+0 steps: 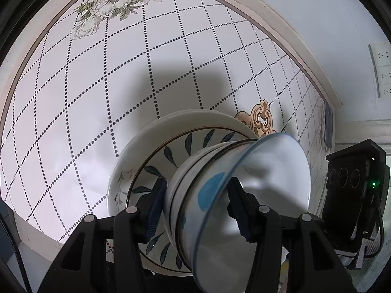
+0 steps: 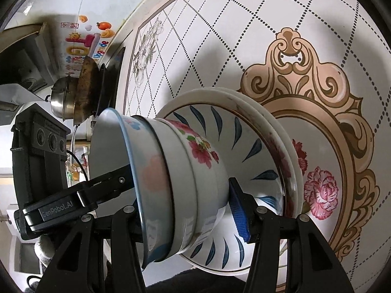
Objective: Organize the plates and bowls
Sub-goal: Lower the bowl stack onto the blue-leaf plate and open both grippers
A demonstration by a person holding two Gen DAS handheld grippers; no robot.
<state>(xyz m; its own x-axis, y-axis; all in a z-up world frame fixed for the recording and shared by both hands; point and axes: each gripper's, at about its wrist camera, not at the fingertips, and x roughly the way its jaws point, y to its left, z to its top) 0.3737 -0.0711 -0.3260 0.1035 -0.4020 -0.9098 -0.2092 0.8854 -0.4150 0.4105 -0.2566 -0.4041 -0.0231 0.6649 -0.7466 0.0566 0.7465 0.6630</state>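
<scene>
A nested stack of bowls (image 1: 195, 195) stands on a leaf-patterned plate (image 1: 156, 161), which lies on white plates (image 1: 185, 119) on the patterned table (image 1: 97, 97). The top bowl is blue-rimmed (image 2: 146, 183), with a flowered bowl (image 2: 202, 151) lower in the stack. My left gripper (image 1: 195, 200) is shut on the bowl stack, one finger outside, one inside the top bowl. My right gripper (image 2: 185, 202) is shut on the same stack from the other side; its blue pad (image 2: 238, 212) presses the lowest bowl. The leaf plate also shows in the right wrist view (image 2: 256, 151).
The table's raised rim (image 1: 281, 24) runs along a white wall with a socket strip (image 1: 381, 68). A steel pot (image 2: 61, 102) and a dark wok (image 2: 85, 90) stand on a stove at the far end. A gold ornament (image 2: 317, 85) decorates the table.
</scene>
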